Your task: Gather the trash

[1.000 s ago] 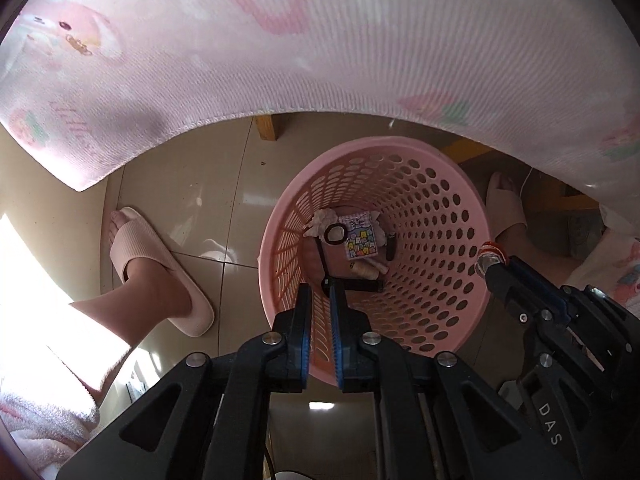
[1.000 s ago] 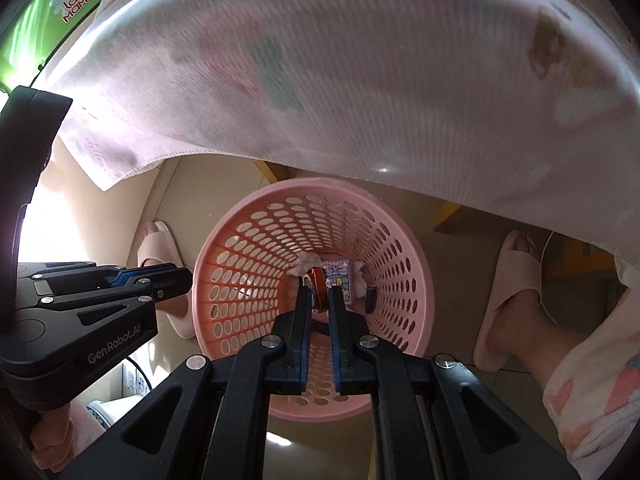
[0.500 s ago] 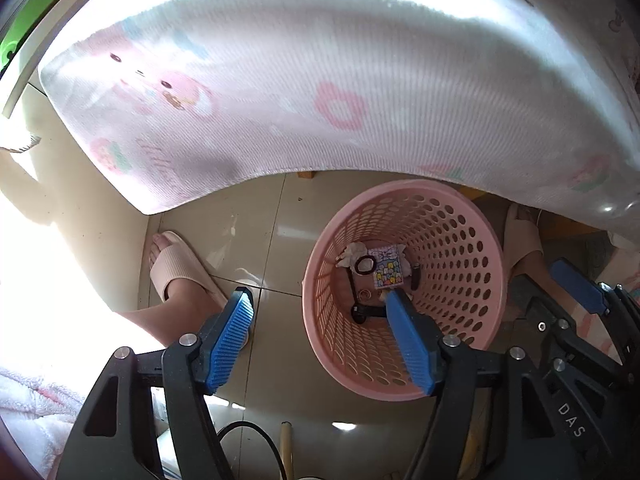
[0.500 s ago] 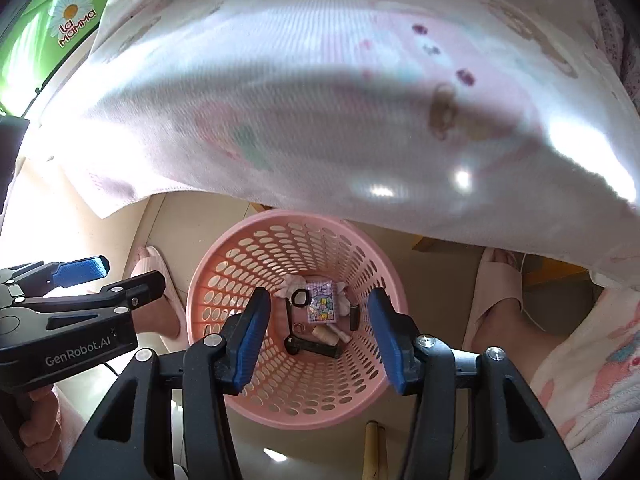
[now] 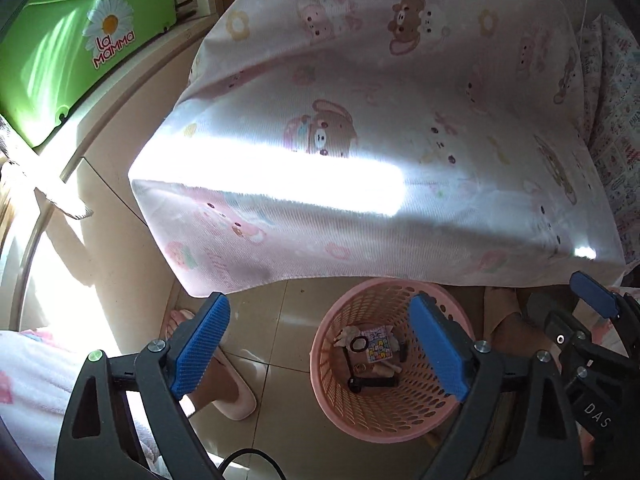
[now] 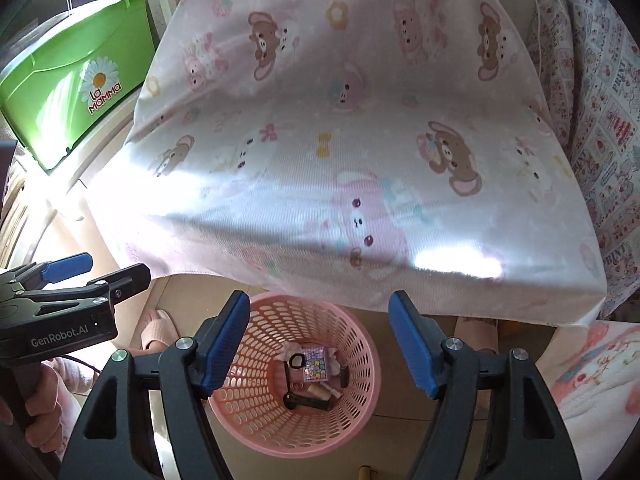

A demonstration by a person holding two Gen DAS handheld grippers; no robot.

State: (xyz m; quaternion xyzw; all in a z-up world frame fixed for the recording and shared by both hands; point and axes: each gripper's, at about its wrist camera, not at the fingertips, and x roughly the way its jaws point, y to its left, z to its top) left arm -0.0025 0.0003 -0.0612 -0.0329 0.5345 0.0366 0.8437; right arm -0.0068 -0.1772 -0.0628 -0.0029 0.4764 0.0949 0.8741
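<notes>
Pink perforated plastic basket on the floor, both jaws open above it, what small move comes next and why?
Probably lift both grippers up over the pink cartoon-print cloth to look for more trash. The left gripper and right gripper have just been opening and hold nothing; the small scraps already lie inside the pink perforated plastic basket.

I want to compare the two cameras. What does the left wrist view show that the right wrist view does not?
Only the left wrist view shows a foot in a pink slipper in full on the tiled floor, beside the basket.

Only the right wrist view shows a hand holding the left gripper, and the "GenRobot.AI" lettering.

Both show the pink basket with small trash inside, the cartoon-print cloth, the green box, and open, empty grippers.
</notes>
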